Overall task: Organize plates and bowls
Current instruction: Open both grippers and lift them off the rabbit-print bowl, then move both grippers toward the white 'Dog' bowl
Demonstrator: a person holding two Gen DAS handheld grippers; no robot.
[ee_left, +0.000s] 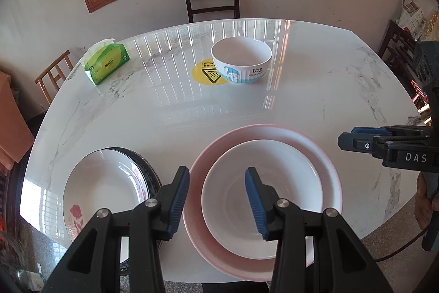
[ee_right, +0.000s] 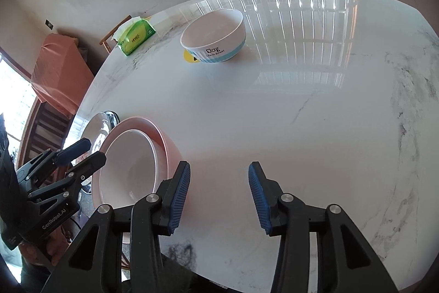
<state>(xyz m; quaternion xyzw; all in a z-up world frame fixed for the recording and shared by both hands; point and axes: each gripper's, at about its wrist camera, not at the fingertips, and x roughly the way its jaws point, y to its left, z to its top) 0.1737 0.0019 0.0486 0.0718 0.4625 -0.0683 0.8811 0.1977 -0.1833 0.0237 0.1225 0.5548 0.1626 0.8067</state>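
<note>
Left gripper [ee_left: 216,199] fingers wide apart, gripping nothing, hovering over the near left rim of the white plate [ee_left: 270,199] nested in the pink plate [ee_left: 333,175]. Right gripper [ee_right: 219,198] same: spread wide, empty, over bare table [ee_right: 315,128] just right of that stack. Near left, rose plate [ee_left: 107,191] sits on a dark-rimmed plate [ee_left: 149,169], close beside the pink one. Dog bowl [ee_left: 241,59] far centre, partly on a yellow sticker [ee_left: 204,72]; tissue pack [ee_left: 107,63] far left. Risks, my read: glossy table, so a one-sided pinch on the thin rim could skid the stack into the rose plate or towards the near edge; lifting the white plate may drag the pink one.
</note>
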